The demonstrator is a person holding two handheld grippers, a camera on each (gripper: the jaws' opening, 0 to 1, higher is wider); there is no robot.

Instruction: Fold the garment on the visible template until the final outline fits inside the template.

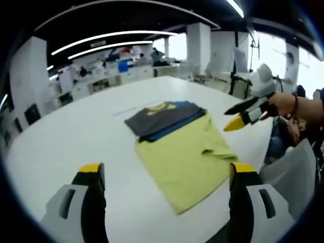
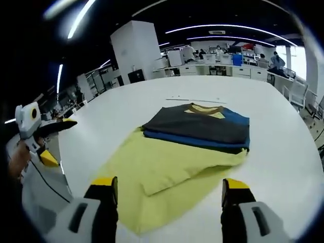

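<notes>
Left gripper view puts the shirt mid-frame on the table, long axis running from lower right to upper left, its yellow hem nearest the left gripper, jaws wide and empty, like the right gripper.

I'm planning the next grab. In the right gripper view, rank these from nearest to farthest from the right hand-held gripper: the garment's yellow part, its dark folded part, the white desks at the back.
1. The yellow part of the garment, lying right between and ahead of the right hand-held gripper.
2. The dark folded part, beyond it at mid-table.
3. The white desks, past the table, far across the room.
</notes>
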